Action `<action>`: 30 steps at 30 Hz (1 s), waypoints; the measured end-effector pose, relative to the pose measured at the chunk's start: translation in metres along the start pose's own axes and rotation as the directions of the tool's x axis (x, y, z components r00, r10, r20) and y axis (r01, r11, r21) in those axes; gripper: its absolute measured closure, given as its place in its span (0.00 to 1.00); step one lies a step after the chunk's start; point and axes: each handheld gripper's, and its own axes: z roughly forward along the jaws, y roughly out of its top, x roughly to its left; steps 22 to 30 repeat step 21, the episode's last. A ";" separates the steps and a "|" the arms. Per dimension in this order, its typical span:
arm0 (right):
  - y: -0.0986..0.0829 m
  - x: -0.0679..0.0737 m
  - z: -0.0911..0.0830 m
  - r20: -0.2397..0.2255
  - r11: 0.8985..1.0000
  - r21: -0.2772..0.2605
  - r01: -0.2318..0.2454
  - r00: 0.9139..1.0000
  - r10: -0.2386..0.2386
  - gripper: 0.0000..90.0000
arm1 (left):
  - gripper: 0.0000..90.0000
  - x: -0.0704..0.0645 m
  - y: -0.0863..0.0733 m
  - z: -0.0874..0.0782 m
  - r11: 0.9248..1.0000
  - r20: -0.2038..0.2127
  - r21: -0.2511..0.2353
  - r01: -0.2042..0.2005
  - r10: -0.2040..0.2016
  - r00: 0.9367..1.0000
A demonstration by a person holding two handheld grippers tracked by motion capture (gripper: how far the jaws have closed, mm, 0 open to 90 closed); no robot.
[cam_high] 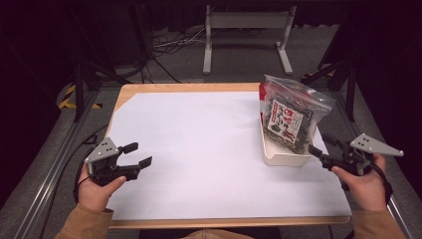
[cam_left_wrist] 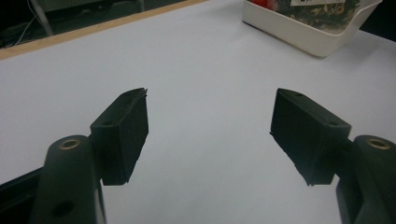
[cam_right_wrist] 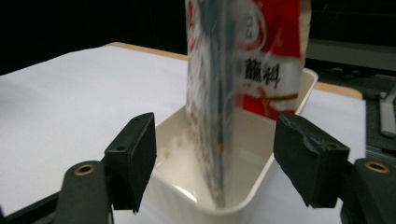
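A clear snack bag (cam_high: 291, 115) with a red and white label stands upright in a white rectangular bin (cam_high: 283, 158) at the right of the table. In the right gripper view the bag (cam_right_wrist: 233, 79) rises out of the bin (cam_right_wrist: 219, 205) just ahead of my jaws. My right gripper (cam_high: 317, 155) is open, close to the bin's near right corner, with nothing held. My left gripper (cam_high: 139, 155) is open over the white sheet at the near left, holding nothing. In the left gripper view the bin (cam_left_wrist: 308, 35) sits far off at the upper right.
A white sheet (cam_high: 199, 149) covers most of the wooden table (cam_high: 164, 88). Beyond the far edge stand grey frame legs (cam_high: 247, 30) and loose cables (cam_high: 169, 45) on the floor. Metal rails (cam_high: 54, 164) run along both sides.
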 end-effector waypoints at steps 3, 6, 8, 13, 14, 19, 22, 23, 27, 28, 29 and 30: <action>-0.019 0.007 0.001 0.005 1.000 0.007 -0.002 1.000 0.002 0.34 | 0.31 0.003 -0.010 -0.001 1.000 0.011 -0.007 0.018 -0.018 1.000; -0.033 0.015 0.004 -0.014 1.000 0.007 -0.003 1.000 0.003 0.34 | 0.31 0.004 -0.020 -0.001 1.000 0.025 -0.022 0.022 -0.022 0.999; -0.037 0.018 0.005 -0.018 1.000 -0.017 0.016 1.000 -0.017 0.34 | 0.31 0.003 -0.023 -0.001 0.999 0.030 -0.030 0.023 -0.022 0.999; -0.039 0.022 0.004 -0.019 0.999 -0.027 0.035 0.999 -0.035 0.33 | 0.31 0.003 -0.026 -0.002 0.999 0.028 -0.041 0.005 -0.004 1.000; -0.038 0.022 0.003 -0.018 0.999 -0.027 0.037 0.999 -0.038 0.34 | 0.31 0.003 -0.026 -0.002 0.999 0.027 -0.039 0.002 -0.001 1.000; -0.037 0.026 0.001 -0.026 0.998 -0.014 0.058 0.998 -0.058 0.34 | 0.31 0.004 -0.027 -0.002 1.000 0.019 -0.031 0.004 -0.003 1.000; -0.036 0.028 0.001 -0.030 0.998 -0.015 0.067 0.997 -0.067 0.34 | 0.31 0.004 -0.028 -0.002 0.999 0.018 -0.031 0.009 -0.008 1.000; -0.036 0.028 0.001 -0.030 0.998 -0.015 0.067 0.997 -0.067 0.34 | 0.31 0.004 -0.028 -0.002 0.999 0.018 -0.031 0.009 -0.008 1.000; -0.036 0.028 0.001 -0.030 0.998 -0.015 0.067 0.997 -0.067 0.34 | 0.31 0.004 -0.028 -0.002 0.999 0.018 -0.031 0.009 -0.008 1.000; -0.036 0.028 0.001 -0.030 0.998 -0.015 0.067 0.997 -0.067 0.34 | 0.31 0.004 -0.028 -0.002 0.999 0.018 -0.031 0.009 -0.008 1.000; -0.036 0.028 0.001 -0.030 0.998 -0.015 0.067 0.997 -0.067 0.34 | 0.31 0.004 -0.028 -0.002 0.999 0.018 -0.031 0.009 -0.008 1.000; -0.036 0.028 0.001 -0.030 0.998 -0.015 0.067 0.997 -0.067 0.34 | 0.31 0.004 -0.028 -0.002 0.999 0.018 -0.031 0.009 -0.008 1.000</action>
